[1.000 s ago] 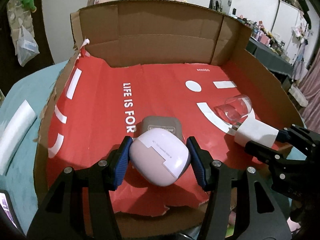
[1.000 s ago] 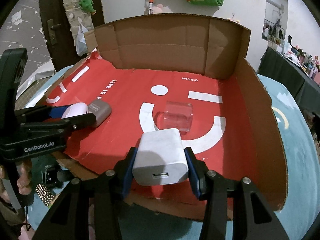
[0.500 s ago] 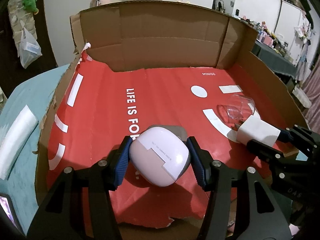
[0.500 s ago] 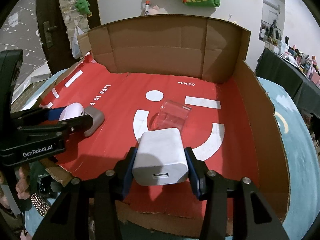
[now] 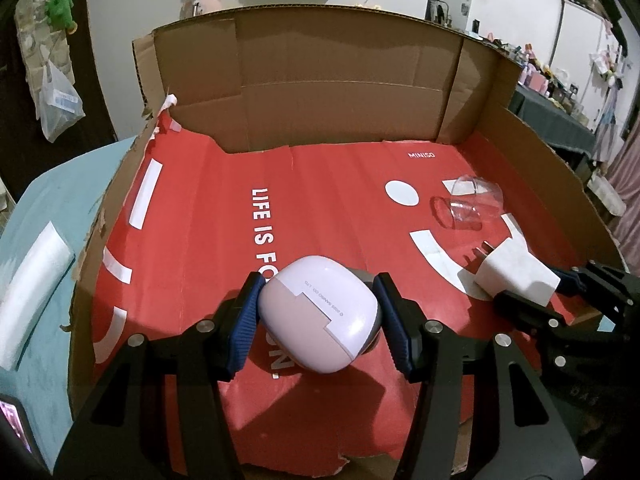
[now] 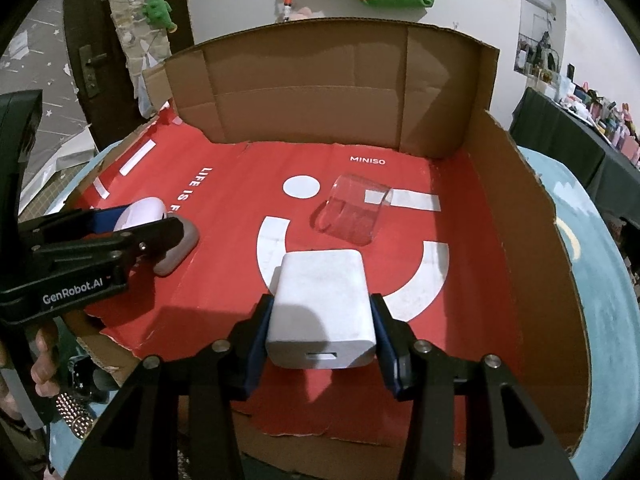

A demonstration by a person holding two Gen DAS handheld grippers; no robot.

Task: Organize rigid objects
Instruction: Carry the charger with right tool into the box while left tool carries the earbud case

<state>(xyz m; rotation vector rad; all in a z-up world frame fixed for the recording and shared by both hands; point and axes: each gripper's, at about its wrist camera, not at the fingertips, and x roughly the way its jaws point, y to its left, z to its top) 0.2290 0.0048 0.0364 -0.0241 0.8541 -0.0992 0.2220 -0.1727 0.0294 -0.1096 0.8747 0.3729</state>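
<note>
Behind charger (image 6: 322, 312): clear cup (image 6: 354, 211), tipped.

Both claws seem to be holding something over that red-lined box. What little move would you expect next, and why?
Probably lowering both a little to set the things on the red liner. The left gripper is shut on the pink case and the right gripper on the white charger, both already inside the cardboard box, with bare liner around them and the clear cup lying farther back.
</note>
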